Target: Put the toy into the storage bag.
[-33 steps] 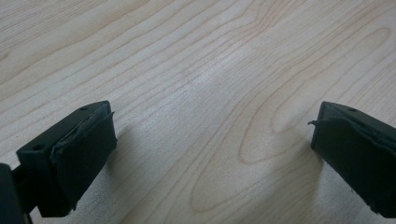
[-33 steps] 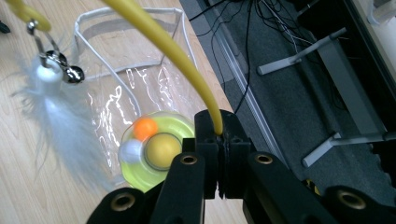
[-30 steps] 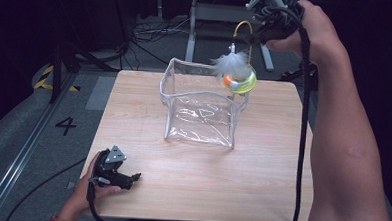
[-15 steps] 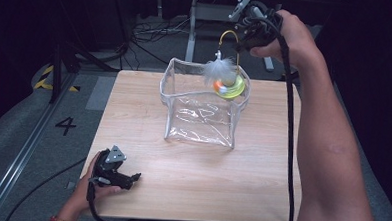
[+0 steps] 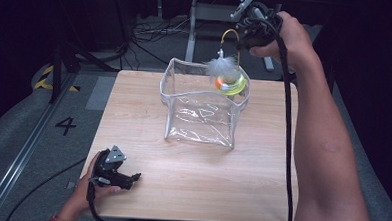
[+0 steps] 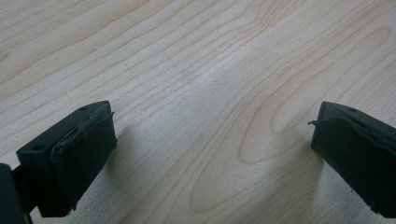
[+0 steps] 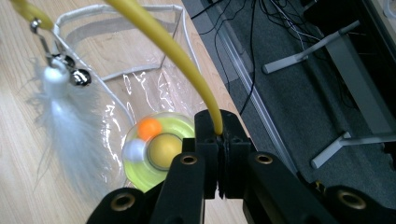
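A clear plastic bag (image 5: 199, 116) stands open on the wooden table (image 5: 190, 190). My right gripper (image 5: 243, 41) hangs above the bag's back right corner, shut on the yellow wire (image 5: 229, 34) of a cat toy. From the wire dangle a white feather (image 5: 220, 66) and a yellow-green disc (image 5: 231, 85) with an orange and a white ball, level with the bag's rim. The right gripper view looks down past my right gripper (image 7: 217, 135) and the wire (image 7: 177, 51) at the disc (image 7: 156, 151), the feather (image 7: 70, 121) and the bag (image 7: 140, 70). Near the front left corner my left gripper (image 5: 133, 177) rests open; my left gripper (image 6: 212, 154) has bare wood between its jaws.
The table's far edge runs just behind the bag. Beyond it lie floor cables (image 5: 152, 36) and a metal stand's legs (image 5: 191, 35). A rail (image 5: 27, 143) and a painted 4 (image 5: 65, 126) mark the floor at the left.
My right hand has come down and a little to the left, bringing the toy's disc down to the bag's rim. The left gripper has stayed put.
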`<state>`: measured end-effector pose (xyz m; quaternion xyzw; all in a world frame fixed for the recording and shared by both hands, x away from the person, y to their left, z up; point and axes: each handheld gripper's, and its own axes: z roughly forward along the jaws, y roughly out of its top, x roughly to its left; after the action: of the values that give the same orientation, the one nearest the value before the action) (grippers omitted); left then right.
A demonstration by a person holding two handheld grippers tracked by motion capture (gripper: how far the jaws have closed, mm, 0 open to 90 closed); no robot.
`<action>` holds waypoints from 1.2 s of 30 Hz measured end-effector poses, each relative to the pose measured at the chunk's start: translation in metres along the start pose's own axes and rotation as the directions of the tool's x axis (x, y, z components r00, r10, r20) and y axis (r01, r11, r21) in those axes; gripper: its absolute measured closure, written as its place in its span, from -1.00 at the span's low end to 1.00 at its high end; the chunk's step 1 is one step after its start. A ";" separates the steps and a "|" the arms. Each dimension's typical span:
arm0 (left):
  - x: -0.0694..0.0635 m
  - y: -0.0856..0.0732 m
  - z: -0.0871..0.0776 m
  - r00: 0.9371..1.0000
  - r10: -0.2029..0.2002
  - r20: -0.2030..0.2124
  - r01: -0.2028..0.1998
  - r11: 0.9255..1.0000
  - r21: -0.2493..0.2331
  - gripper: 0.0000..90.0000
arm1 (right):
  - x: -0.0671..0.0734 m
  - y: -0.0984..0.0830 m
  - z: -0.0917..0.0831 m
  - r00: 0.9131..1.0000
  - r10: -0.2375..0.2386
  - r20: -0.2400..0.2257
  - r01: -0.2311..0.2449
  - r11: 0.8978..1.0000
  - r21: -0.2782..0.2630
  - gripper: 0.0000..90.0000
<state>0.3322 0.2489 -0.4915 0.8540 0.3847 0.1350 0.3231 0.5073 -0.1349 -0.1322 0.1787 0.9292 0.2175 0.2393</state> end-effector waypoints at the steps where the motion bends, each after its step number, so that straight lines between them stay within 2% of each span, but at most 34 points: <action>1: 0.000 0.000 0.000 1.000 0.000 0.000 0.000 1.000 0.000 -0.99 | 0.000 0.000 0.002 1.000 0.005 0.001 -0.005 1.000 0.002 0.96; 7: 0.000 0.000 0.000 1.000 0.000 0.000 0.000 1.000 -0.001 -0.99 | 0.000 -0.006 0.018 1.000 0.020 0.004 -0.020 1.000 0.008 0.96; 9: 0.000 0.000 0.000 1.000 0.000 0.000 0.000 1.000 -0.002 -0.99 | 0.002 -0.008 0.026 1.000 0.015 0.014 -0.015 0.999 0.028 0.97; 11: 0.000 0.000 0.000 1.000 0.000 -0.001 0.000 1.000 -0.002 -0.99 | 0.004 -0.012 0.034 1.000 0.013 -0.010 -0.013 0.999 0.038 0.96; 13: 0.000 0.000 0.000 1.000 0.003 -0.001 -0.003 1.000 0.000 -0.99 | 0.007 -0.016 0.042 1.000 0.010 0.005 -0.010 0.999 0.052 0.96; 14: 0.000 0.000 0.000 1.000 0.001 -0.001 -0.001 1.000 -0.001 -0.99 | 0.008 -0.019 0.044 1.000 0.016 -0.009 -0.015 0.999 0.047 0.96; 15: 0.000 0.000 0.000 1.000 0.002 -0.001 -0.002 1.000 0.000 -0.99 | 0.008 -0.021 0.046 0.999 0.014 -0.046 -0.011 0.999 0.051 0.96; 17: 0.000 0.000 0.000 1.000 0.002 -0.001 -0.002 1.000 0.000 -0.99 | 0.011 -0.023 0.050 0.999 -0.004 -0.032 0.006 0.998 0.067 0.96; 19: 0.000 0.000 0.000 1.000 0.002 -0.001 -0.002 1.000 -0.001 -0.99 | 0.015 -0.027 0.059 0.998 -0.011 -0.058 0.016 0.996 0.085 0.96; 25: 0.000 0.000 0.000 1.000 0.002 0.000 -0.002 1.000 -0.002 -1.00 | 0.028 -0.038 0.080 0.995 -0.027 -0.095 0.039 0.992 0.120 0.96; 29: 0.001 0.000 0.000 1.000 0.006 -0.002 -0.006 1.000 -0.001 -1.00 | 0.041 -0.050 0.103 0.989 -0.054 -0.138 0.078 0.981 0.177 0.96; 32: 0.000 0.000 0.000 1.000 0.004 0.001 -0.004 1.000 0.000 -1.00 | 0.051 -0.057 0.114 0.983 -0.065 -0.169 0.097 0.977 0.190 0.96; 36: 0.000 0.000 0.000 1.000 0.004 0.001 -0.004 1.000 -0.001 -1.00 | 0.058 -0.063 0.124 0.981 -0.067 -0.183 0.107 0.969 0.223 0.96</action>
<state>0.3326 0.2490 -0.4918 0.8545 0.3830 0.1356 0.3236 0.5101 -0.1229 -0.2828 0.1447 0.9726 0.1114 0.1440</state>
